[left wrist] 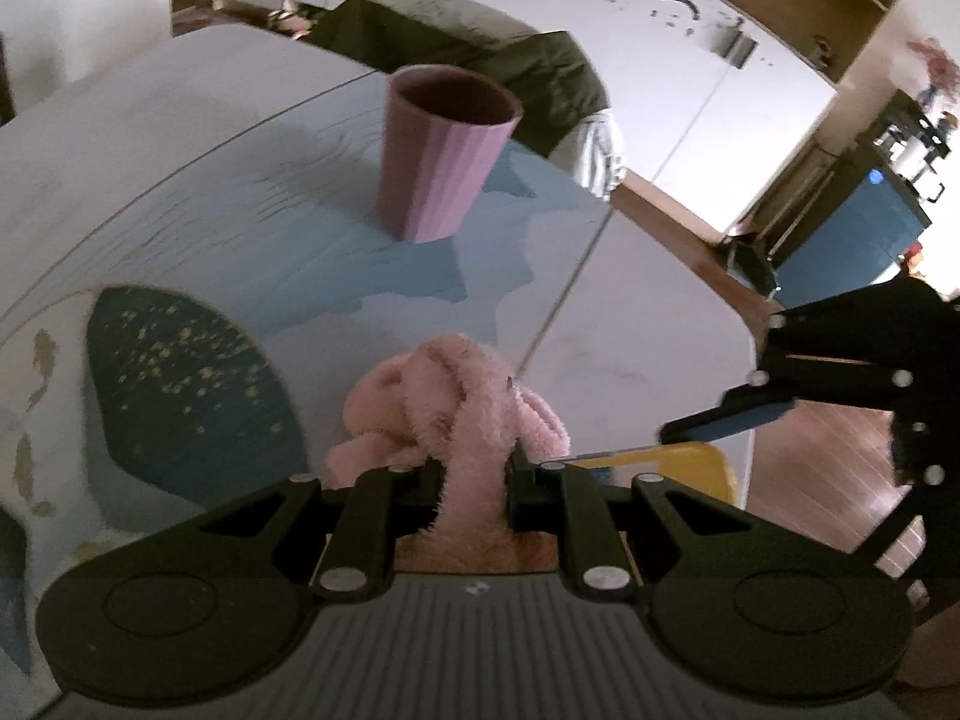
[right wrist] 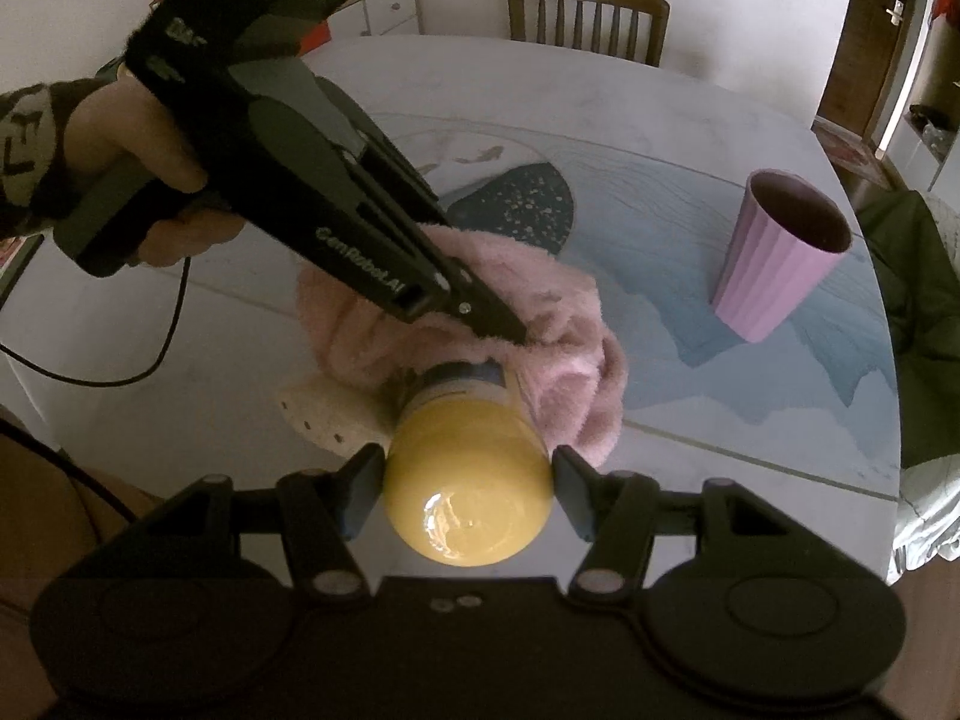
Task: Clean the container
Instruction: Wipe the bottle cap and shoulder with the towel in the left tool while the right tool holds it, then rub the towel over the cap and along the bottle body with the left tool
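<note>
The yellow container (right wrist: 468, 495) sits between the fingers of the right hand-held gripper (right wrist: 468, 495), its glossy rounded base toward that camera and its blue-banded neck pointing away into the pink cloth (right wrist: 540, 312); both fingers press against its sides, so it is clamped. Only the right wrist view shows this fully; from the left wrist view just a yellow sliver (left wrist: 672, 462) appears below the right gripper's blue-padded finger (left wrist: 738, 420). The left hand-held gripper (left wrist: 474, 492) is closed on a bunch of the fluffy cloth, and the right view shows it reaching down from the upper left, its tip buried in the cloth just above the container's neck, with a hand (right wrist: 138, 144) and patterned sleeve behind it. A ribbed lilac cup (right wrist: 774, 252) stands upright, well apart to the right, on the bench (right wrist: 660, 120) with its blue painted pattern. The bench's edge curves close on the right, a wooden chair (right wrist: 588, 12) beyond the far edge.
</note>
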The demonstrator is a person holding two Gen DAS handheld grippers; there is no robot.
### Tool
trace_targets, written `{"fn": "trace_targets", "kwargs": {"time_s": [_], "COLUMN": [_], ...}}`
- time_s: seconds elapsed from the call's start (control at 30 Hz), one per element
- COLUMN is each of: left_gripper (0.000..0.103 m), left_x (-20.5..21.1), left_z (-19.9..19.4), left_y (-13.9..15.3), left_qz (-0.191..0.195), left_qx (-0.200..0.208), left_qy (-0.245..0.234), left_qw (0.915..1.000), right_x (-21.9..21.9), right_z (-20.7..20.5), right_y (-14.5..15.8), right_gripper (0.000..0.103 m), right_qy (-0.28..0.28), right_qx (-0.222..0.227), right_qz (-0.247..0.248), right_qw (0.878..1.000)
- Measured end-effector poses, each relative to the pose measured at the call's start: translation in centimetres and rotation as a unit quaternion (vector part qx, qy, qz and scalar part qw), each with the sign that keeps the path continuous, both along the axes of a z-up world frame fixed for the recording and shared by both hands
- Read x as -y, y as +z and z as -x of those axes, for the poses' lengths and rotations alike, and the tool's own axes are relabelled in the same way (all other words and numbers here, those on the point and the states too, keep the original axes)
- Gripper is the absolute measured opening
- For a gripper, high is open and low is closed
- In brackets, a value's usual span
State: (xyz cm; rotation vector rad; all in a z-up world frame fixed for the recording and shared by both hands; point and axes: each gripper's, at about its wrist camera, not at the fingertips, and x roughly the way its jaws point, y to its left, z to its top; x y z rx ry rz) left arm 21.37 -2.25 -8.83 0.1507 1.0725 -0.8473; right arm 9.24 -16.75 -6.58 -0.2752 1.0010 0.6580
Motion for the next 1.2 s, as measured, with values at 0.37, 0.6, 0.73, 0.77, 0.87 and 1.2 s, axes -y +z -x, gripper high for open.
{"fn": "trace_targets", "kwargs": {"time_s": [0.37,0.6,0.73,0.77,0.87,1.2], "left_gripper": [0.016,0.016,0.016,0.016,0.016,0.016], "left_x": [-2.4,-4.4,-3.7,-3.2,-1.8,4.0], "left_z": [0.3,2.1,3.8,4.2,5.2,6.3], "left_y": [-2.5,2.5,5.7,6.3,7.6,6.4], "left_qz": [-0.041,0.019,0.051,0.059,0.083,0.078], "left_qx": [-0.017,0.002,0.020,0.021,0.021,0.007], "left_qy": [0.026,0.019,-0.020,-0.031,-0.059,-0.120], "left_qw": [0.9987,0.9996,0.9983,0.9975,0.9946,0.9897], "right_x": [0.3,0.7,0.9,0.9,0.9,1.7], "right_z": [0.0,0.2,0.5,0.7,1.0,1.1], "right_y": [-0.2,-0.2,-0.2,-0.2,-0.3,-0.9], "right_gripper": [0.060,0.060,0.060,0.060,0.060,0.060], "right_qy": [0.002,0.011,0.019,0.023,0.037,0.046], "right_qx": [0.003,0.011,0.019,0.025,0.034,0.035], "right_qz": [0.007,0.016,0.020,0.023,0.031,0.031], "right_qw": [1.000,1.000,0.999,0.999,0.998,0.998]}}
